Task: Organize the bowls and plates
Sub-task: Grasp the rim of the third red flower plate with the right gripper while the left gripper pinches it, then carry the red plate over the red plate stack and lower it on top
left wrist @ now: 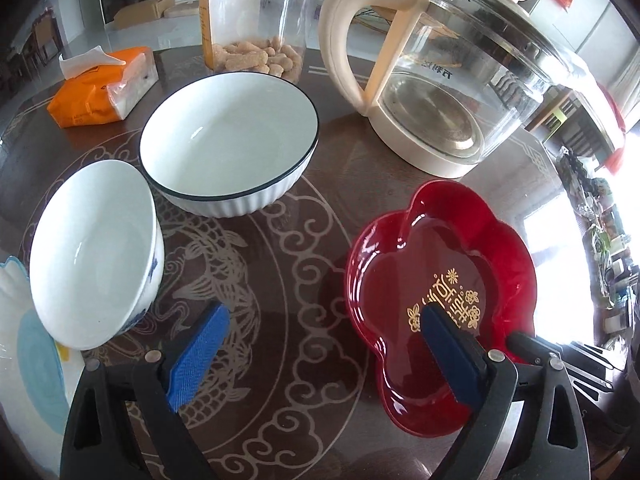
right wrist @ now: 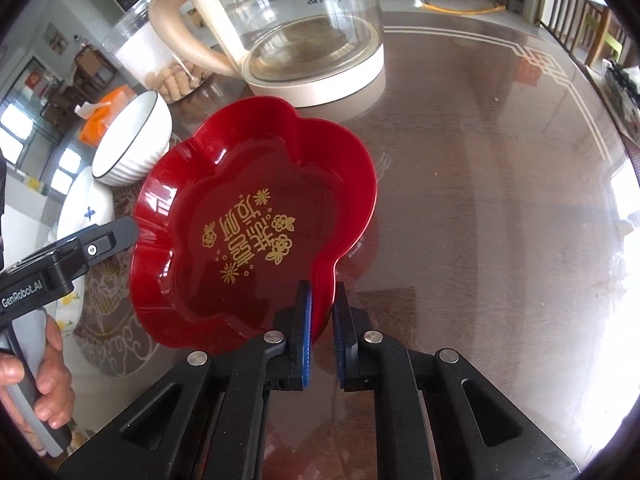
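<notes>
From the left wrist view, the tidying looks barely begun: nothing is stacked. The left gripper (left wrist: 320, 332) hangs over the patterned table (left wrist: 280, 240) with its jaws wide apart, holding nothing. At ten o'clock sits a small white bowl (left wrist: 96, 256) with blue marks, tipped on its side against a pale plate (left wrist: 24, 344) at the edge of view; at twelve o'clock stands the ribbed white bowl (left wrist: 230, 140) with a dark rim, upright and empty. The red flower-shaped dish (left wrist: 440, 284) is at two o'clock, near a glass kettle (left wrist: 440, 80), a snack jar (left wrist: 256, 16) and a tissue pack (left wrist: 104, 86) farther back. From the right wrist view, the right gripper (right wrist: 322, 300) has its jaws clamped on the near rim of the red dish, which sits tilted at eleven o'clock, glossy, scalloped, with gold lettering inside. I judge it just lifted, with the bowls and plate still to gather.
</notes>
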{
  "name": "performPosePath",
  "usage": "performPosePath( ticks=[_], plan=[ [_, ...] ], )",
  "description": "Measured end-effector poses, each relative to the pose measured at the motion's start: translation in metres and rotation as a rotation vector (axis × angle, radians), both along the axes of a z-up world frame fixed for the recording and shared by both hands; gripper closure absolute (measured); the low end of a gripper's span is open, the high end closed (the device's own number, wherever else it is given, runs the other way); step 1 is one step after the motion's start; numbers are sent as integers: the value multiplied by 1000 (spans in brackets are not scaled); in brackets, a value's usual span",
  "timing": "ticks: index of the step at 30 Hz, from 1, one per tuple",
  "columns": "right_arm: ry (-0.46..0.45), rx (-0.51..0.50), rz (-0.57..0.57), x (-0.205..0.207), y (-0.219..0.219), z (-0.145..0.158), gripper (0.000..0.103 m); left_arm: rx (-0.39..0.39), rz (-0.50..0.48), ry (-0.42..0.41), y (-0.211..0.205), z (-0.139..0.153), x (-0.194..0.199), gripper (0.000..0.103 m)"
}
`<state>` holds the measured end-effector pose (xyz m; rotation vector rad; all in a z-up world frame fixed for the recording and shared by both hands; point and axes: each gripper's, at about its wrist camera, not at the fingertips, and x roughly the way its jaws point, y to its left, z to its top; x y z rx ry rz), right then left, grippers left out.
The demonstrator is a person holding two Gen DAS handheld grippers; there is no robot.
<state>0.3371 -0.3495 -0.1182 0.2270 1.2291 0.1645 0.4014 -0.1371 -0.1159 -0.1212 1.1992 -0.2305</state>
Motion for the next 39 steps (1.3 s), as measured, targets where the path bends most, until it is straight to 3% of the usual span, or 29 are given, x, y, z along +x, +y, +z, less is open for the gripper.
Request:
performPosePath(
  ticks=[2,7,8,9,11,12,18,24,29,32,39],
  plan=[
    [12,-22,8,-6,-8,1,93,-16,6,9,-3,-4,2,12],
    [27,-29,6,-17,-24,1,93,-24,-49,49,-26,-15,1,39],
    [28,-26,8,-18,-26,1,93,-13,-69,51,-33,-17,1,48],
    [30,-20,7,-19,-28,1,92,-3,-87,49,-39,-17,0,65],
    [31,-7,1,-19,-30,0,91,3,-123,42,-49,-18,-1,88],
    [30,-4,-3,-20,-31,0,91,12,-130,25,-52,-17,-2,94],
    [7,-1,-24,-39,-36,9,93,-19,-166,-3,-47,9,-26,96],
    [-89,36,-12,-88,-28,68,94,-29,-226,-72,-20,65,-85,96],
    [-143,40,22,-146,-3,106,92,-20,-265,-74,4,74,-138,95],
    [-136,36,20,-180,14,104,91,-1,-279,-75,11,65,-162,95],
    [-86,42,-26,-219,40,66,91,69,-299,-91,16,45,-194,95]
  ],
)
